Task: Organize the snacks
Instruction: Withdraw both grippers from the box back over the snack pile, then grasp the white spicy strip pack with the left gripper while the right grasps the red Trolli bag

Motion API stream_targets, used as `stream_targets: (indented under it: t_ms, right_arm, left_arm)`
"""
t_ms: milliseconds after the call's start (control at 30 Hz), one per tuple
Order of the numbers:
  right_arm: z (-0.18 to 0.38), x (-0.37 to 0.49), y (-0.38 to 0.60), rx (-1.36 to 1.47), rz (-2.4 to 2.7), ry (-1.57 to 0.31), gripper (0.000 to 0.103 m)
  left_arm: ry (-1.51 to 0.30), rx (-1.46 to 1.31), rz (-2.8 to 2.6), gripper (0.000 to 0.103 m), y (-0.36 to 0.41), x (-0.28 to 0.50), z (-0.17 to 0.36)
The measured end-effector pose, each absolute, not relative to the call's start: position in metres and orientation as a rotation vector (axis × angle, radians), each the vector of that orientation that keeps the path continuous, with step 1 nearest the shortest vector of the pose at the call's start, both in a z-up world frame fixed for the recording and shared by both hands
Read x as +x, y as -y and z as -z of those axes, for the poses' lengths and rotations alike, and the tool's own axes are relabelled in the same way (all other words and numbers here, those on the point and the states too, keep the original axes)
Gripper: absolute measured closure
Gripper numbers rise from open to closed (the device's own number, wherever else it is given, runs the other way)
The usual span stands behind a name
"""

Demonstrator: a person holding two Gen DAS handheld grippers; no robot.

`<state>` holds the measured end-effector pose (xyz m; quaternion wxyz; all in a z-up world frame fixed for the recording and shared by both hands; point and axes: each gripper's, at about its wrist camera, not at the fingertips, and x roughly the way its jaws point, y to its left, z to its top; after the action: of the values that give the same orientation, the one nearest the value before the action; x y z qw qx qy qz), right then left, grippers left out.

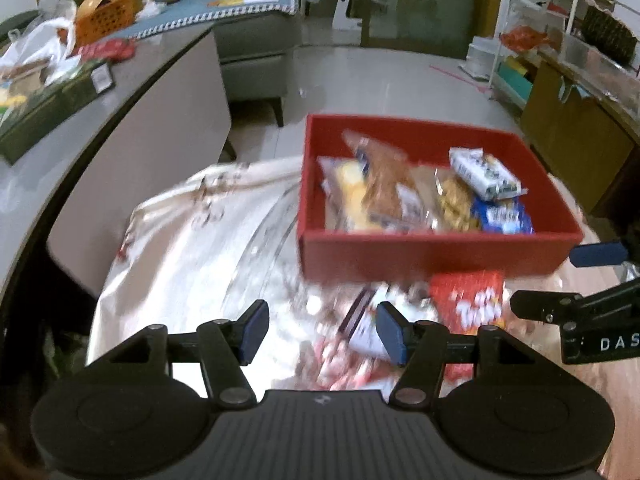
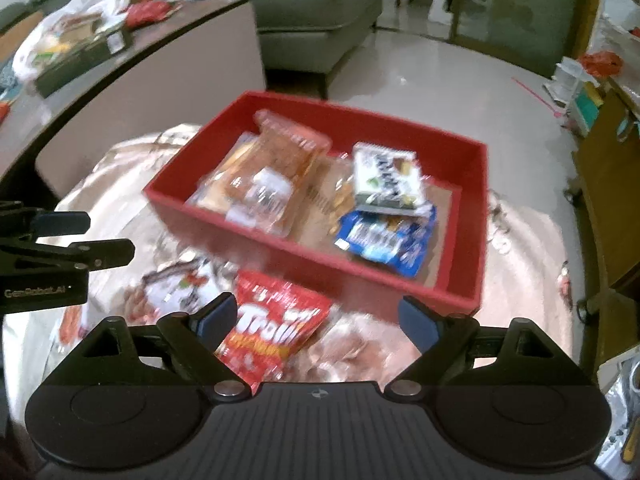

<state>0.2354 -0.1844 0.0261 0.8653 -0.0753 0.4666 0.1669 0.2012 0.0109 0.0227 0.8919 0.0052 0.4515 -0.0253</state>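
Right hand-held gripper (image 2: 316, 322) spread wide, empty, over red Trolli bag (image 2: 272, 326) on table (image 2: 520, 248) beside red box (image 2: 460, 284). Left hand-held gripper (image 1: 320, 330) open, empty. Risk: slick bag slipping from shallow pinch.

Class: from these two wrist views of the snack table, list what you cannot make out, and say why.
- Left wrist view: white packet between the fingers, print motion-blurred.
- Right wrist view: red packet, lower end hidden behind the right gripper.
- Both views: wrappers in the red box, brand names blurred.
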Motion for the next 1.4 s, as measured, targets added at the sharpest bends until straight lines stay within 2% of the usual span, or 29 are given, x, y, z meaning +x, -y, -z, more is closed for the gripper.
stream_targets:
  t_ms: [500, 833, 1033, 1200, 1333, 1400]
  right_arm:
    - [-0.018, 0.216, 0.173, -0.161, -0.414, -1.024, 0.008]
    - [-0.019, 0.220, 0.167, -0.155, -0.433, -1.028, 0.006]
    - [-0.024, 0.211, 0.174, -0.151, -0.440, -1.020, 0.005]
    - [-0.023, 0.206, 0.185, -0.147, -0.431, -1.030, 0.005]
    - [-0.021, 0.204, 0.188, -0.148, -0.431, -1.034, 0.005]
    - [-0.020, 0.204, 0.188, -0.153, -0.432, -1.039, 0.004]
  left_arm:
    - [-1.111, 0.165, 0.384, 0.047, -0.027, 0.209, 0.029]
    - [-1.254, 0.180, 0.419, 0.040, -0.030, 0.161, 0.038]
    - [-1.266, 0.368, 0.481, 0.035, -0.012, 0.119, 0.036]
    - [-1.269, 0.480, 0.539, 0.034, -0.007, 0.102, 0.033]
    - [-1.272, 0.682, 0.590, 0.034, -0.005, 0.092, 0.043]
    - [-1.272, 0.728, 0.593, 0.025, -0.004, 0.089, 0.048]
